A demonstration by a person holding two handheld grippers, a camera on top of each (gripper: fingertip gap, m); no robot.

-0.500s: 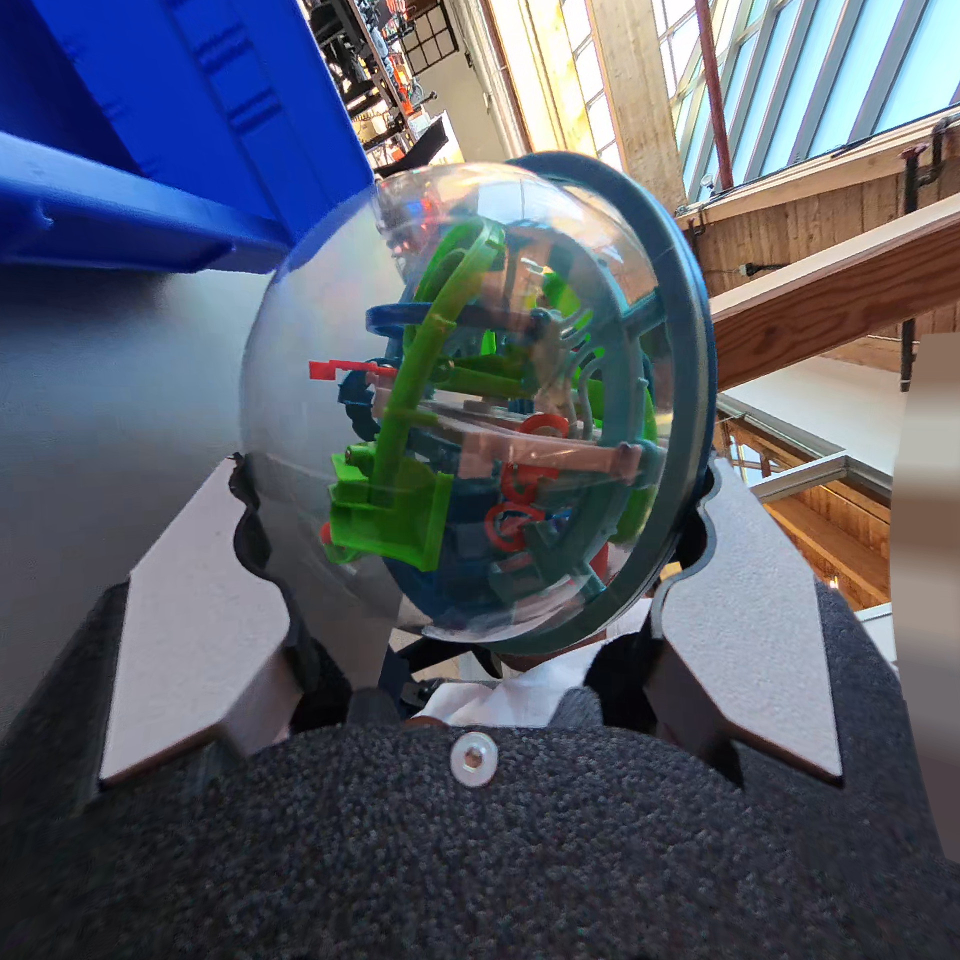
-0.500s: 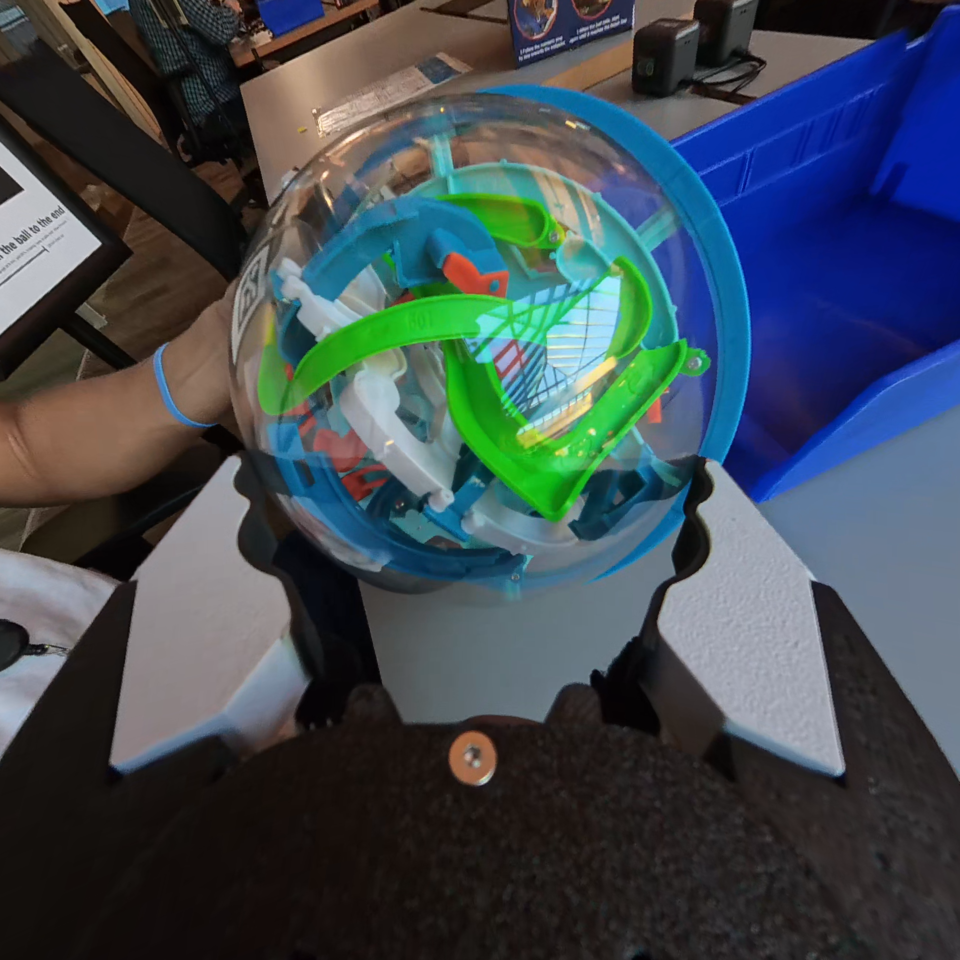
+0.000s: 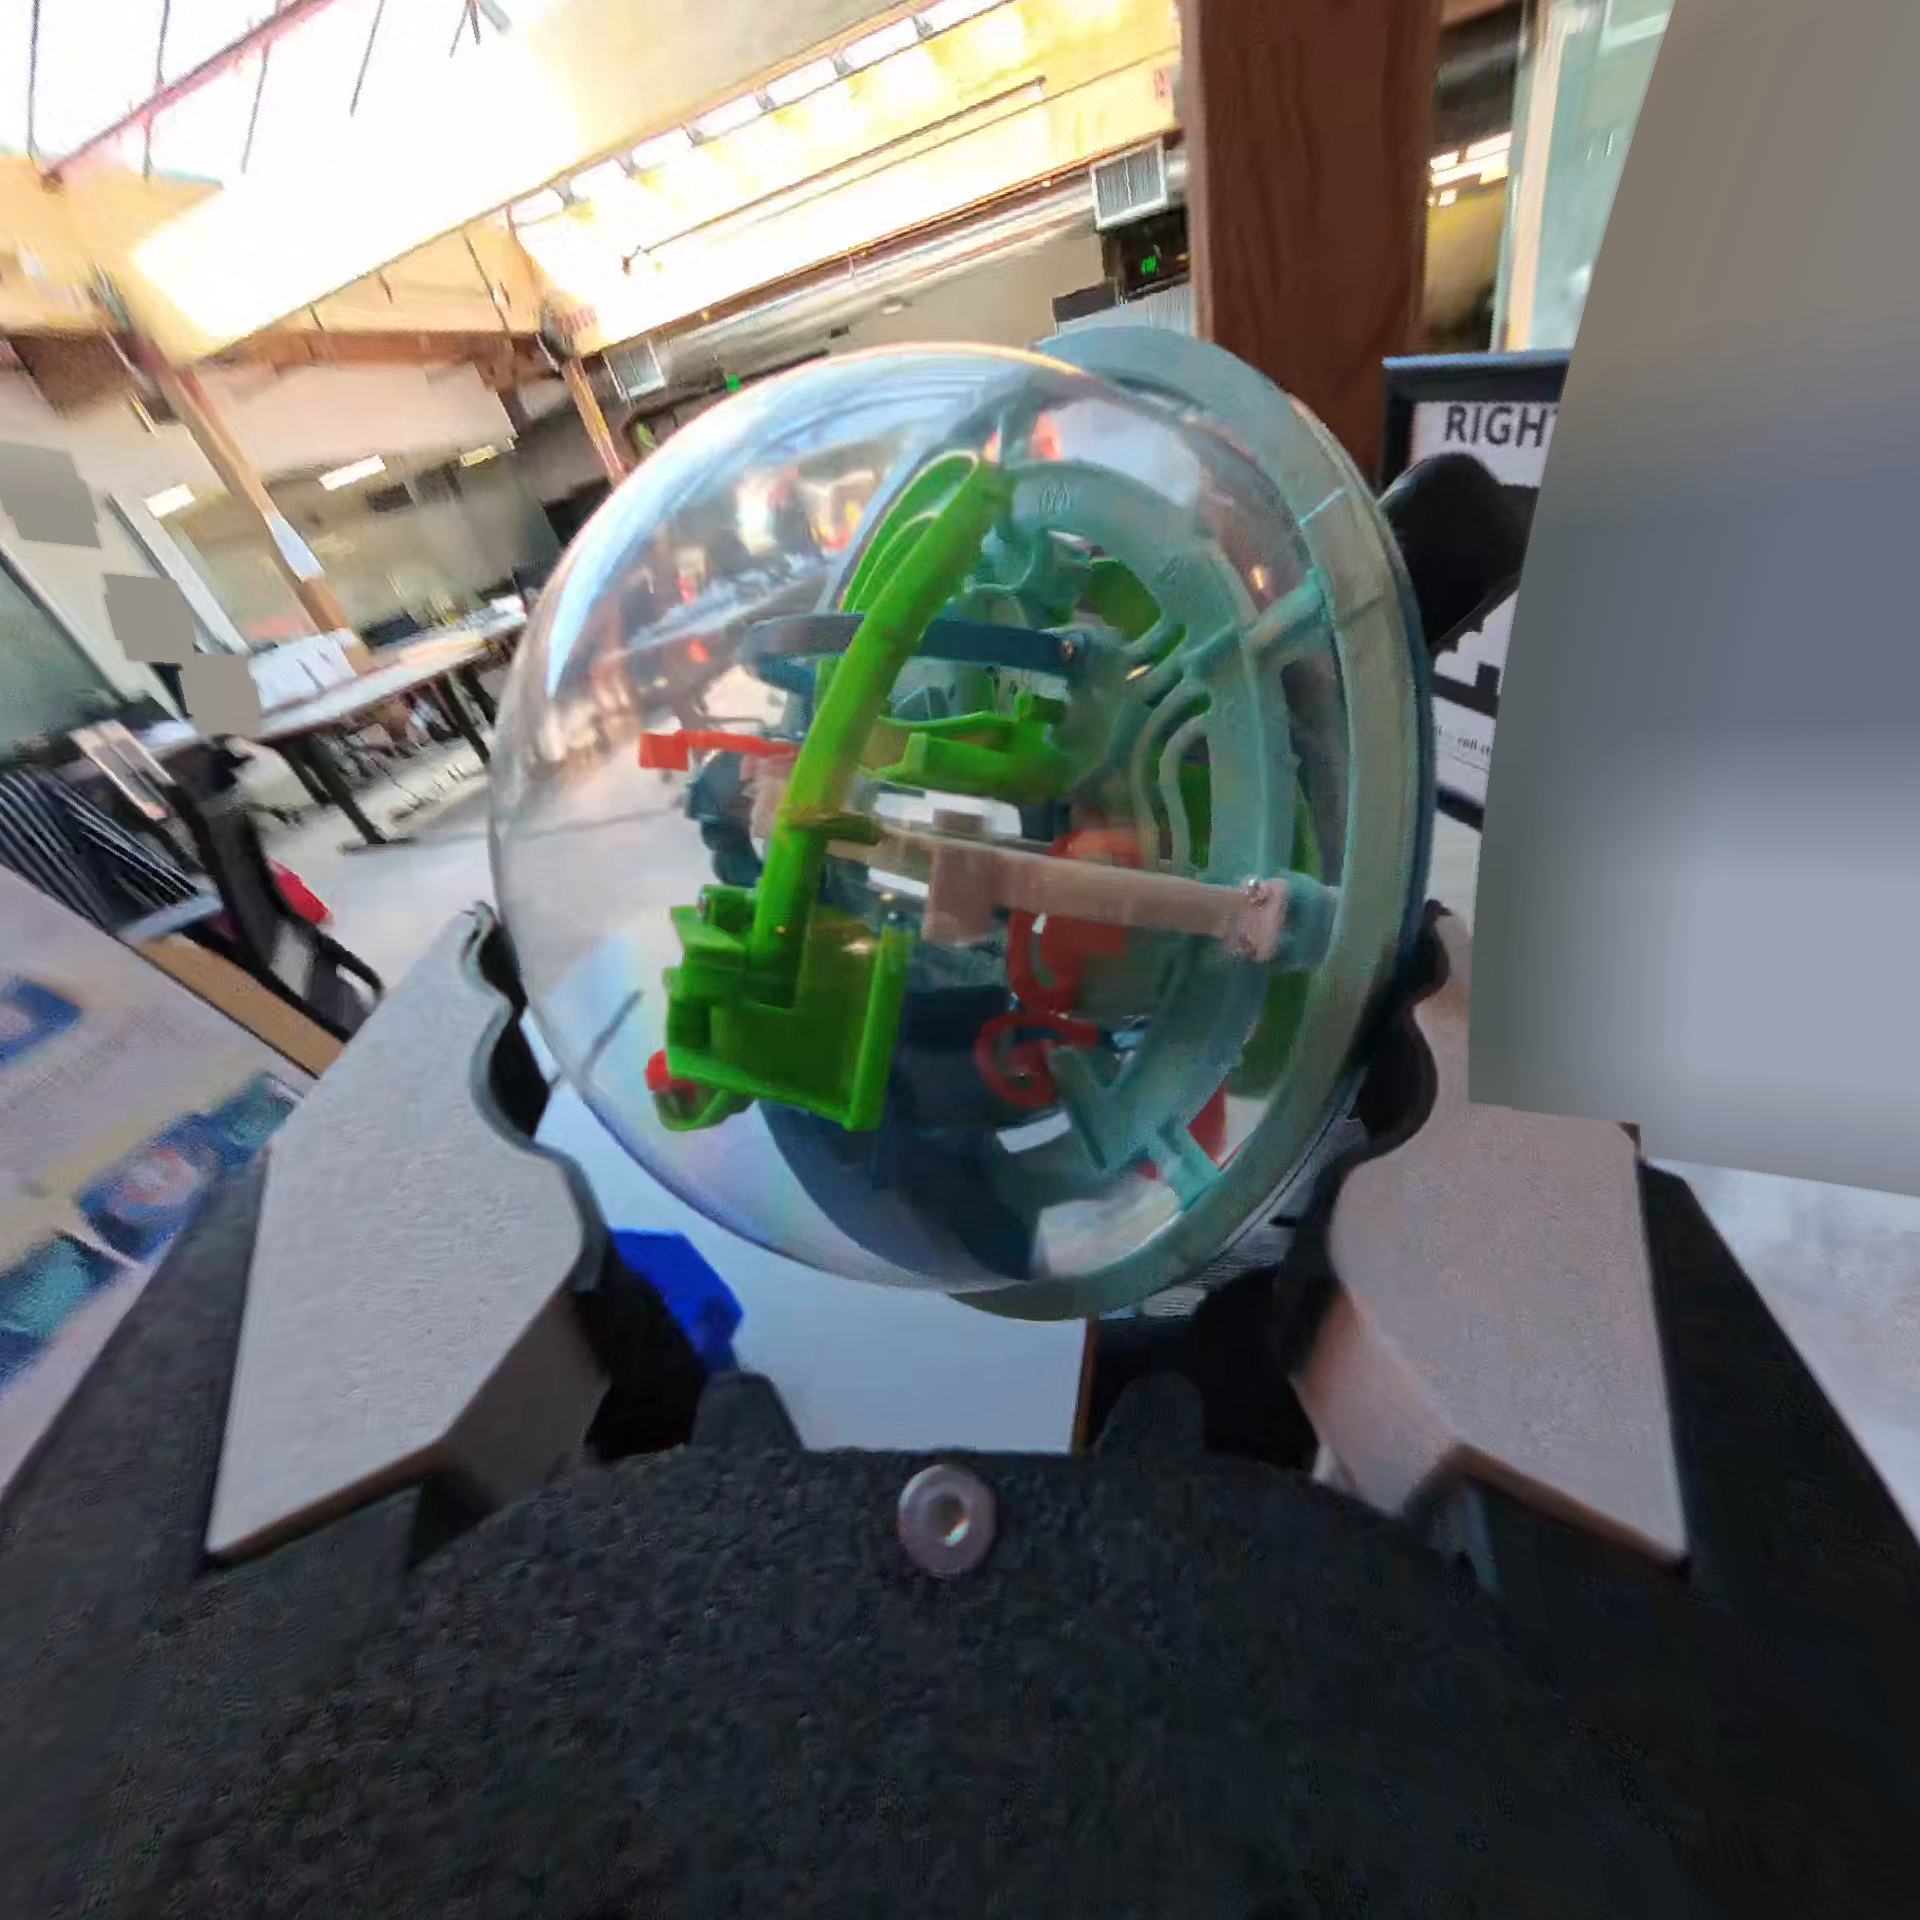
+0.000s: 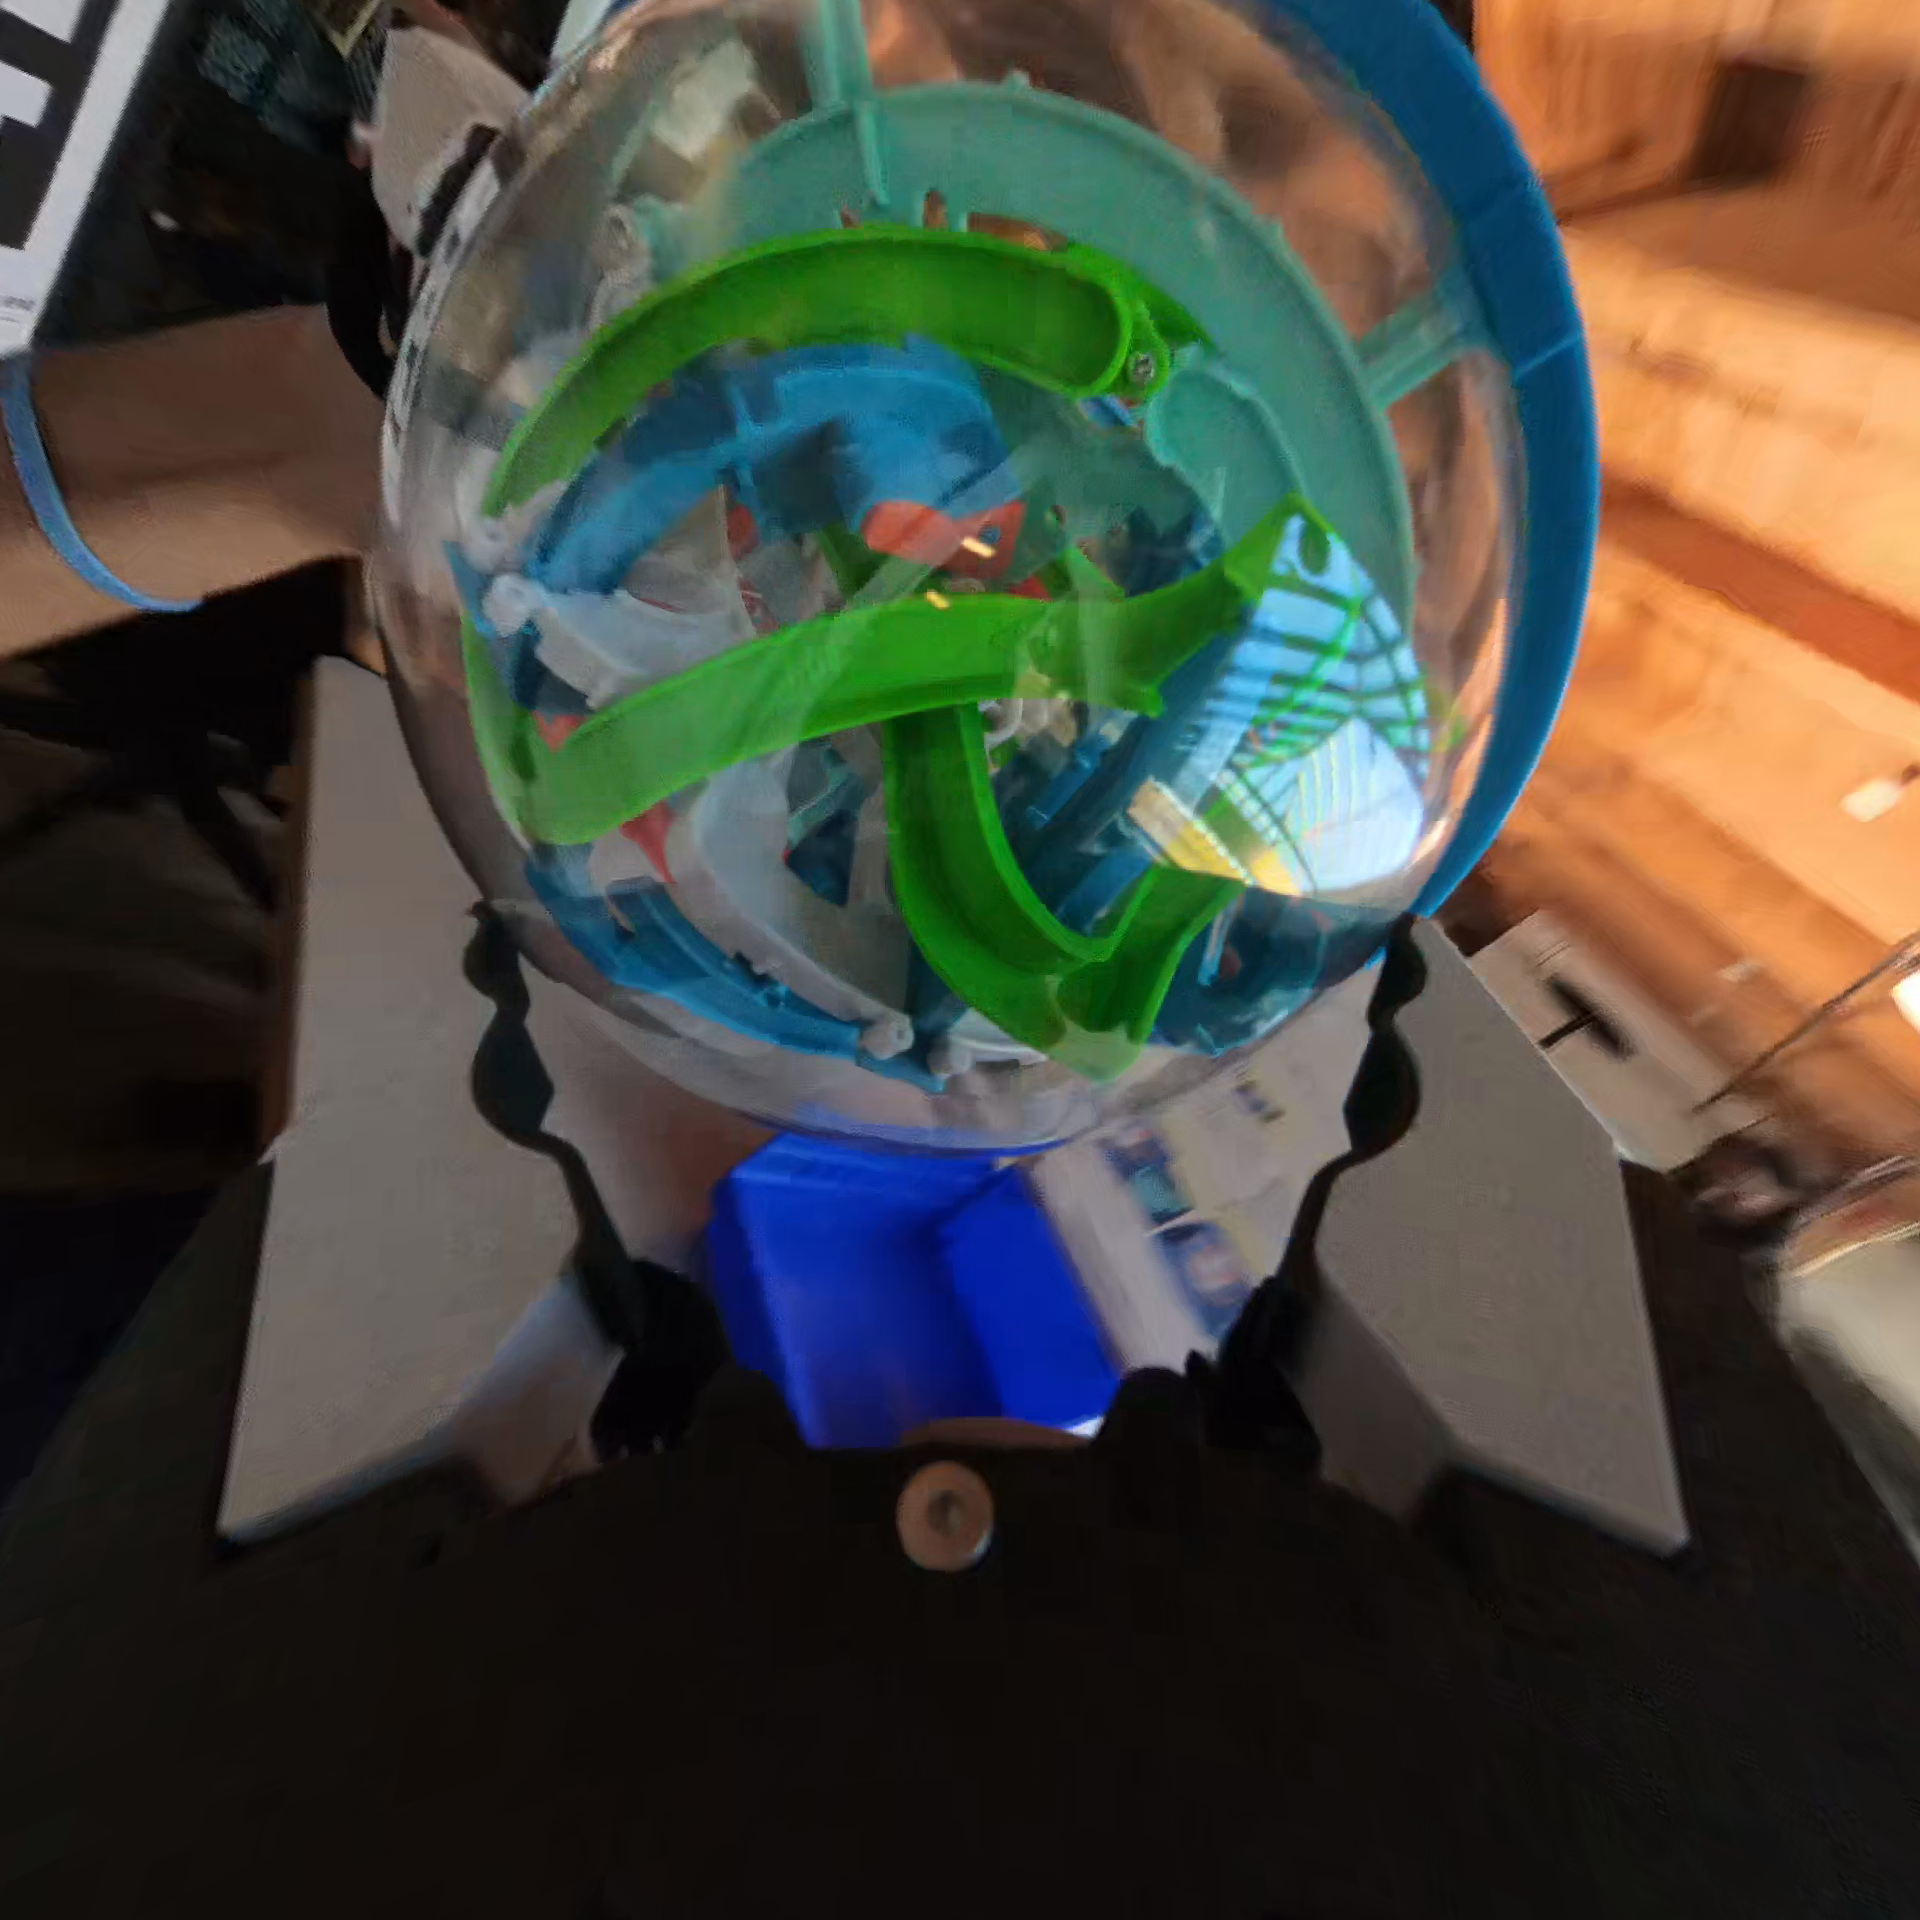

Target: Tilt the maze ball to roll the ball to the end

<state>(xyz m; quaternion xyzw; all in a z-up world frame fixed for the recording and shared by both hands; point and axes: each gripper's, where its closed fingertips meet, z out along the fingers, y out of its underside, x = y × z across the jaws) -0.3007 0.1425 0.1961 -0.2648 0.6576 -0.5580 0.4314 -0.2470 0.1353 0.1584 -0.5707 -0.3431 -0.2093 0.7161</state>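
While both grippers spread their fingers wide, the maze ball (image 3: 956,831) sits clamped between them, up off the table. Left gripper (image 3: 961,945) has its dark pads pressed to the clear shell on one side and the blue rim on the other. Right gripper (image 4: 940,966) grips the same ball (image 4: 966,582) from the opposite side, pads tight against the lower shell. Green, blue and red tracks twist inside. Below, a blue bin (image 4: 894,1309) peeks through. A bare forearm (image 4: 187,447) shows beside the ball.
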